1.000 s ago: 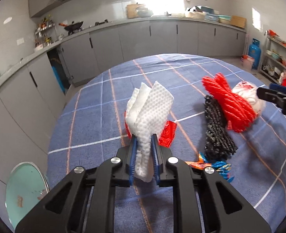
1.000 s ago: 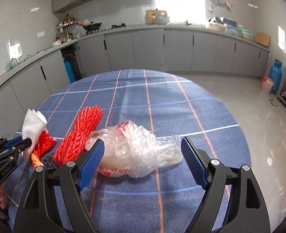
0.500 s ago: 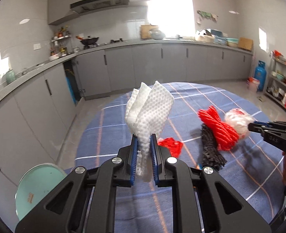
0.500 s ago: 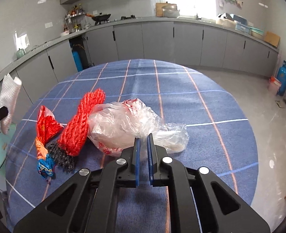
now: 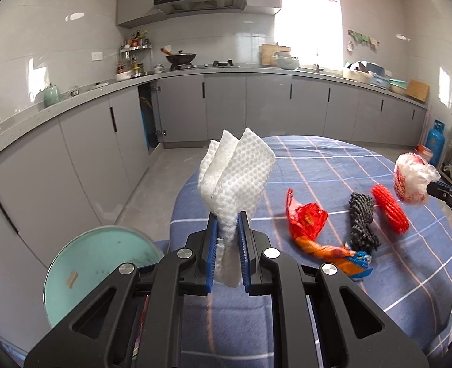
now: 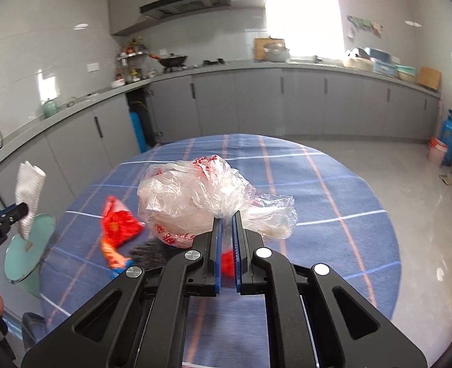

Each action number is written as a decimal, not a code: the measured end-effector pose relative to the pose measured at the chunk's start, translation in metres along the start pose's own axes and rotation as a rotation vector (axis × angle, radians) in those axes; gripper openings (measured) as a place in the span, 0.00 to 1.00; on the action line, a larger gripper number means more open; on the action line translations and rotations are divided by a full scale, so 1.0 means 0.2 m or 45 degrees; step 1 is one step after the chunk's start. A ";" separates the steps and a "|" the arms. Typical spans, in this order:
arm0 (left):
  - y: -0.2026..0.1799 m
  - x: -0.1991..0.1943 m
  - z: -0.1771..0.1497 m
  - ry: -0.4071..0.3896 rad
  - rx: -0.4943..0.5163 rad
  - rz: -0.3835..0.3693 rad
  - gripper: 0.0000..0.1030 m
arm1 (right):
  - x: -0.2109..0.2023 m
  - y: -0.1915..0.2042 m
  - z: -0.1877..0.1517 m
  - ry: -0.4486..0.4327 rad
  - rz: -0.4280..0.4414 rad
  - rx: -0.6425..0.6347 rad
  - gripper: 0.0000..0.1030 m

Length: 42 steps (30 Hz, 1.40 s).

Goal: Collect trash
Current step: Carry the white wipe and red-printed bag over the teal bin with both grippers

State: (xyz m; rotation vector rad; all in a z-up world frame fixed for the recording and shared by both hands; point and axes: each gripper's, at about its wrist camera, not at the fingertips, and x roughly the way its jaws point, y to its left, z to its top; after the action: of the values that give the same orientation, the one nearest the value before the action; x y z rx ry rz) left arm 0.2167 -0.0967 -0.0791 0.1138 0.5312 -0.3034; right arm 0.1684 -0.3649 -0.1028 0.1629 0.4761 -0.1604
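My left gripper [image 5: 227,233] is shut on a white paper towel [image 5: 235,178] and holds it up beyond the table's left edge, near a teal bin [image 5: 100,263]. My right gripper [image 6: 226,230] is shut on a clear plastic bag with red print [image 6: 195,196], lifted above the blue checked tablecloth [image 6: 333,202]. The bag also shows at the right of the left wrist view [image 5: 411,181]. On the table lie a red wrapper [image 5: 305,220], an orange and blue wrapper [image 5: 339,254], a black mesh roll [image 5: 362,224] and a red mesh roll [image 5: 390,211].
The teal bin also shows beside the table at the left of the right wrist view [image 6: 26,257]. Grey kitchen cabinets [image 5: 256,107] run along the back wall. A blue gas cylinder [image 6: 450,141] stands at the far right on the floor.
My right gripper shut on the plastic bag and lifted it off the table. My left gripper carried the paper towel up and left, toward the teal bin.
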 end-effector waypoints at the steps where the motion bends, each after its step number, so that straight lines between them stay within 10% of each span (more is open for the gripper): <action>1: 0.01 -0.01 -0.01 0.001 -0.006 0.009 0.13 | 0.01 0.03 0.00 0.005 0.024 -0.007 0.07; 42: 0.72 -0.30 -0.13 -0.025 -0.259 0.375 0.13 | 0.25 1.14 0.11 -0.044 0.535 -0.344 0.07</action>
State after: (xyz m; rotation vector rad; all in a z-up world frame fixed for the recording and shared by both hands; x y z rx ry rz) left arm 0.2003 0.0591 -0.0673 -0.0089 0.5153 0.0375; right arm 0.2648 -0.1536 -0.0799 -0.0074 0.4149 0.3117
